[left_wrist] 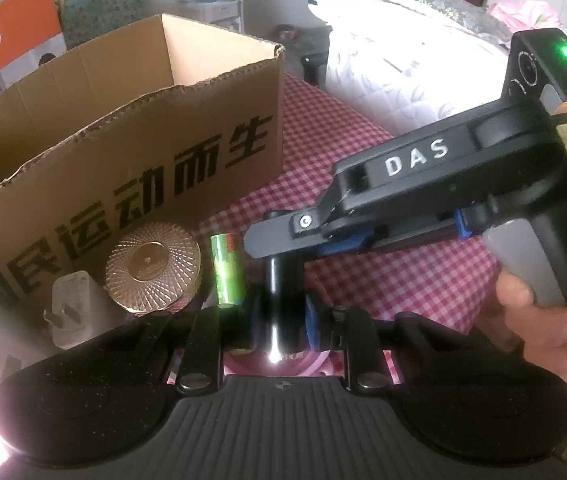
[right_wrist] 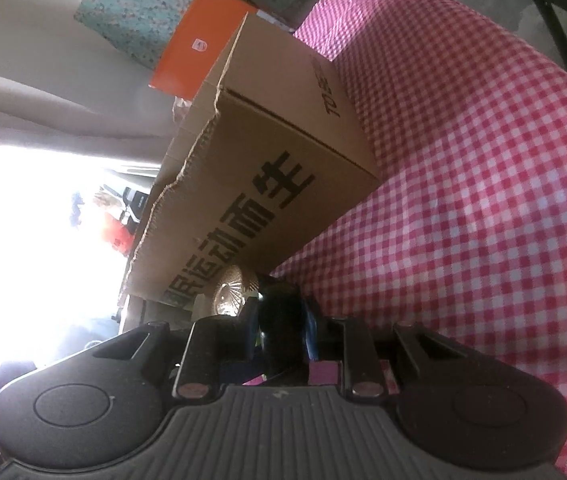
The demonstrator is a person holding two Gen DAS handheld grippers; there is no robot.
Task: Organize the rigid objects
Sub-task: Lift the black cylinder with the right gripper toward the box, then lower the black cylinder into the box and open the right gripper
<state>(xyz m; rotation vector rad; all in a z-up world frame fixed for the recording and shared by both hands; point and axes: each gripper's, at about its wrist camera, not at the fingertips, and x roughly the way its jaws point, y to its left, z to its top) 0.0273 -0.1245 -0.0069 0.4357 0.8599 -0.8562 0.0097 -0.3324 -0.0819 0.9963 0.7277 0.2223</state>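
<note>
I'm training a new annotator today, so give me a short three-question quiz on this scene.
1. True or false: the green cylinder is outside the cardboard box.
2. What do the left gripper and the right gripper both clamp? A) black tube B) gold tin C) white plug
3. What pattern does the tablecloth have?
Key: 1 true; 2 A; 3 pink-and-white check.
</note>
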